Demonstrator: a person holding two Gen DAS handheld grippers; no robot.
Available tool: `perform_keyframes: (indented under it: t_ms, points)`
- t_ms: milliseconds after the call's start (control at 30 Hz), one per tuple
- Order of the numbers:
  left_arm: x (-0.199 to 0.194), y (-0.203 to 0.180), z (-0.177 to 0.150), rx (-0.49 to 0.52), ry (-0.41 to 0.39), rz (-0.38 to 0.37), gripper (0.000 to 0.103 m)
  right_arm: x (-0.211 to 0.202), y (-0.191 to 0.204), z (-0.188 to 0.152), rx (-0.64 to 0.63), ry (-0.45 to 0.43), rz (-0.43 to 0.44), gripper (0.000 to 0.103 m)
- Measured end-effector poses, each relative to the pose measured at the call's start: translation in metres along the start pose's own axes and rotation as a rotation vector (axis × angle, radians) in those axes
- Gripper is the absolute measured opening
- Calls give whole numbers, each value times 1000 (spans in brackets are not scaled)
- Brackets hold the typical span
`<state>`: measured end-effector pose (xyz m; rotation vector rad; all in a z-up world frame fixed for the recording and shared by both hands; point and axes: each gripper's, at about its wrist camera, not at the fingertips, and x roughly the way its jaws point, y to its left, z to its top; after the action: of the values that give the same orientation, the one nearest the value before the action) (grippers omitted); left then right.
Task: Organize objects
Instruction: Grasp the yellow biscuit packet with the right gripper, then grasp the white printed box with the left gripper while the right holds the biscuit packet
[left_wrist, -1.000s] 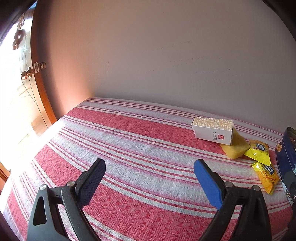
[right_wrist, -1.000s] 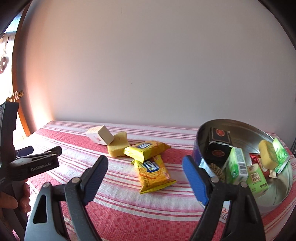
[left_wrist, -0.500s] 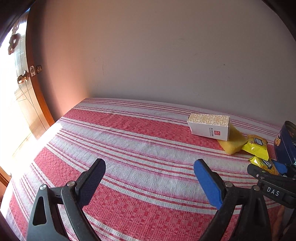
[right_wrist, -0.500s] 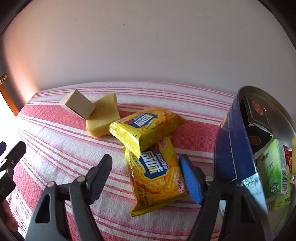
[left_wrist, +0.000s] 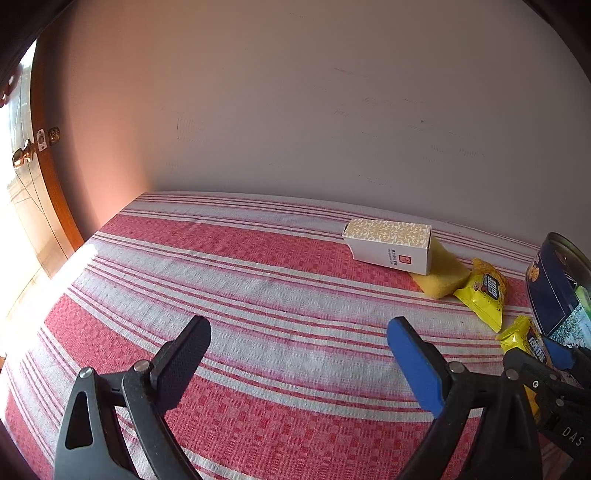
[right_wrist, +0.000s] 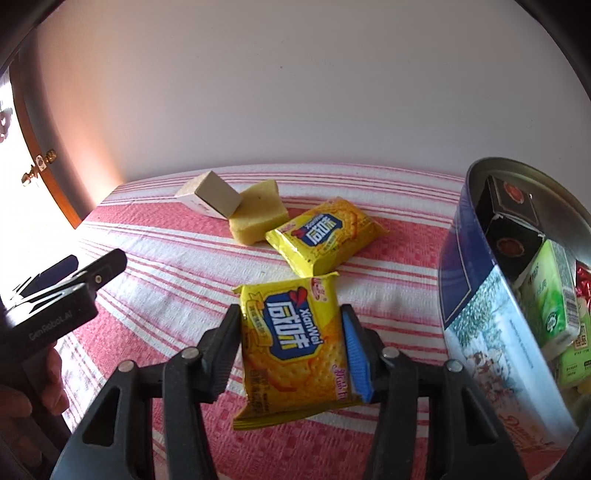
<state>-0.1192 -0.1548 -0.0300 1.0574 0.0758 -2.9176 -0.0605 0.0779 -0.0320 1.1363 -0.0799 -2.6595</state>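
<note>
The right gripper (right_wrist: 291, 345), just closing, seemingly pinches a yellow cracker packet (right_wrist: 291, 343) beside the half-filled round blue tin (right_wrist: 476, 295). The second yellow packet (right_wrist: 325, 236), yellow sponge (right_wrist: 258, 218) and white box (right_wrist: 210, 194) remain on the striped counter (right_wrist: 166, 266). The left gripper (left_wrist: 299, 354) gapes empty.

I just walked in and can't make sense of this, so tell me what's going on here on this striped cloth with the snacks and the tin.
A person is tidying loose items with two handheld grippers. The right gripper has just been closing its jaws around the nearer yellow cracker packet, and its pads now press the packet's sides. A second yellow packet, a yellow sponge and a small white box lie on the striped cloth. The round tin on the right already holds several items. The left gripper hangs open over bare cloth.
</note>
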Motion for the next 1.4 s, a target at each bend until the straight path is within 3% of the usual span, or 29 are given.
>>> perform_keyframes:
  t_ms: [367, 633, 700, 767, 800, 900, 1000, 1200, 1300, 1367, 1400]
  points:
    - [2, 1, 0, -81, 4, -78, 98, -61, -16, -3, 5, -213, -62, 53]
    - [20, -28, 27, -104, 0, -37, 98, -71, -10, -2, -19, -286, -110, 53]
    - [36, -42, 36, -69, 58, -13, 98, -70, -8, -2, -20, -292, -113, 53]
    - [44, -52, 35, -54, 89, -96, 98, -72, -10, -2, -21, -294, -116, 53]
    - [46, -58, 35, -8, 99, -115, 98, -72, -11, -2, -20, -291, -116, 53]
    - [48, -75, 32, 249, 76, -78, 98, -73, -16, 1, -2, -282, -106, 53]
    - [55, -77, 35, 352, 59, -53, 98, -66, -16, 4, 20, -273, -94, 53]
    - [89, -75, 46, 341, 158, -73, 98, -60, -13, 5, 8, -271, -98, 53]
    - [92, -64, 50, 278, 173, -91, 98, -56, -14, 5, 7, -261, -97, 53]
    - [95, -52, 52, 219, 189, -91, 81, -53, -14, 5, 9, -249, -93, 53]
    - [95, -45, 53, 190, 188, -97, 80, -52, -14, 5, 8, -243, -93, 53]
